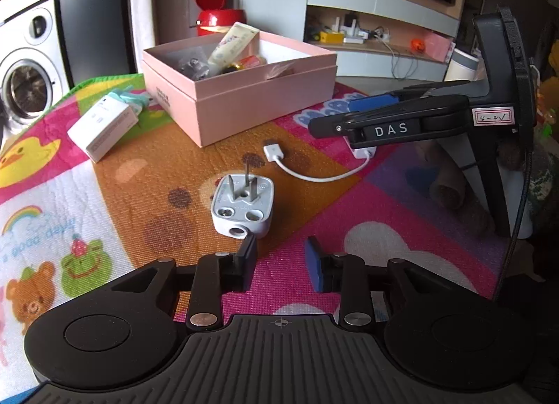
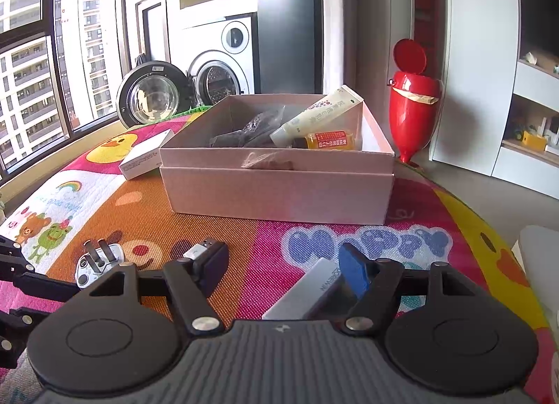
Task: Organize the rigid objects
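Here the left hand-held gripper (image 1: 279,260) is held low over the play mat (image 1: 349,208), its jaws spread apart with nothing between them; a white plastic plug (image 1: 242,206), prongs up, lies just ahead of the left fingertip. The right hand-held gripper (image 2: 283,269) is lowered with its jaws wide around a white rectangular power bank (image 2: 307,294), not yet clamped. A short white cable (image 1: 314,173) is attached to it. The pink cardboard box (image 2: 279,190) is seen beyond, with a tube (image 2: 314,117) inside.
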Demonstrator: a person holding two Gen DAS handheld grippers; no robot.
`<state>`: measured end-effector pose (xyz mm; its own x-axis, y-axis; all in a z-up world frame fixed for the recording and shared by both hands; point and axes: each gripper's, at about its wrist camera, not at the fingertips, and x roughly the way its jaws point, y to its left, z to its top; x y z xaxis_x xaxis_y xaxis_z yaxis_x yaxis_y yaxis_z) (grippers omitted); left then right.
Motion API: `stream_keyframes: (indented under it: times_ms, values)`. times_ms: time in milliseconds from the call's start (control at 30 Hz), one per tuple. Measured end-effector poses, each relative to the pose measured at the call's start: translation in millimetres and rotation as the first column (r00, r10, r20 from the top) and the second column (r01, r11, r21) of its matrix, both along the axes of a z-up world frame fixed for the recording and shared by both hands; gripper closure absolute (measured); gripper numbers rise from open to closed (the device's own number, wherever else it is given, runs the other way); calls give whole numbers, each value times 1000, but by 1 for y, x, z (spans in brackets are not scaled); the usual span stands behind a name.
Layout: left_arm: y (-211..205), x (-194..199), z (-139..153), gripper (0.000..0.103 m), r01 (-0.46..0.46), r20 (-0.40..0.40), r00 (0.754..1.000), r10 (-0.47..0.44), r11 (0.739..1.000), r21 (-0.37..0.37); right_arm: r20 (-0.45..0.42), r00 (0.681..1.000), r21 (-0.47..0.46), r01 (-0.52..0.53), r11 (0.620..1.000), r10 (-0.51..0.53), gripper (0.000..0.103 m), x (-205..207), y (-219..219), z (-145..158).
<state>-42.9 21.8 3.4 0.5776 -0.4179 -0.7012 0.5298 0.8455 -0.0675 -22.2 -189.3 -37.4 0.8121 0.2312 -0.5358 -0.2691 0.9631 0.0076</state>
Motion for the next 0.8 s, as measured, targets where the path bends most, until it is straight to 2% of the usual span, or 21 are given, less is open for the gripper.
stream_keyframes:
  times_ms: [67, 167, 300, 367, 467, 567, 667, 733, 800]
  values:
    - [-7, -1, 0, 55, 19, 2, 1000, -19, 1000, 13, 1, 1000, 4, 1, 1000, -1, 33, 0, -1, 0]
    - [-8, -4, 6, 55, 15, -6, 1000, -14, 1000, 12, 4, 1000, 13, 5, 1000, -5, 33, 0, -2, 0]
    - [8, -2, 23, 58, -130, 87, 988, 131, 991, -17, 4, 1000, 19, 1, 1000, -1, 33, 0, -2, 0]
    - [13, 7, 24, 58, -173, 94, 980, 175, 985, -26, 2, 1000, 20, -1, 1000, 1, 33, 0, -2, 0]
    - [10, 20, 17, 58, -154, 70, 985, 155, 988, -17, 9, 1000, 25, -1, 1000, 1, 33, 0, -3, 0]
    - [3, 28, 13, 55, -132, 79, 988, 134, 991, -21, 22, 1000, 39, -14, 999, 13, 33, -3, -5, 1]
    - [-7, 33, 7, 57, -133, 72, 989, 131, 991, 19, 12, 1000, 37, -15, 999, 15, 33, -8, -5, 3]
    - [-12, 35, 0, 57, -132, 60, 990, 129, 990, 53, -19, 999, 14, -39, 999, 40, 33, -13, -4, 1]
    - [-12, 34, -4, 57, -139, 77, 988, 135, 989, 45, -28, 999, -34, -25, 999, 24, 33, -17, -1, -2]
